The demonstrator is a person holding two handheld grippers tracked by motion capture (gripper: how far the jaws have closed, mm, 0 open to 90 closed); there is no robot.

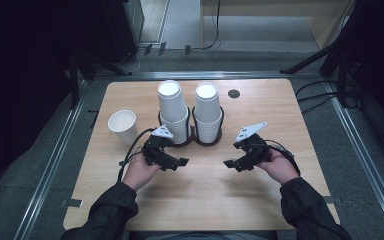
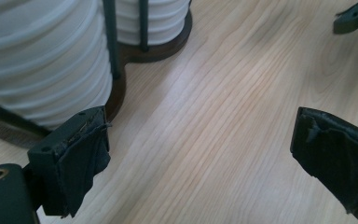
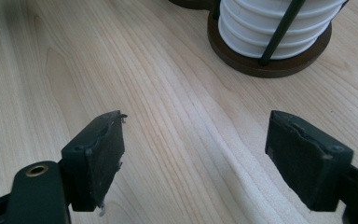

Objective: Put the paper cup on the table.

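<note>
Cup stacks [image 1: 189,112] beyond both tongs [image 1: 206,163]

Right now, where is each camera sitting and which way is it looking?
High view: sits above the person's side, looks forward and down on the table; forearms, hands, left gripper and right gripper show.
Left gripper view: rides the left gripper, looks along its open jaws across the wood at the left cup stack.
Right gripper view: rides the right gripper, looks along its open jaws at the right cup stack.
Shared: all three views show the dark cup holder with its white cups.
</note>
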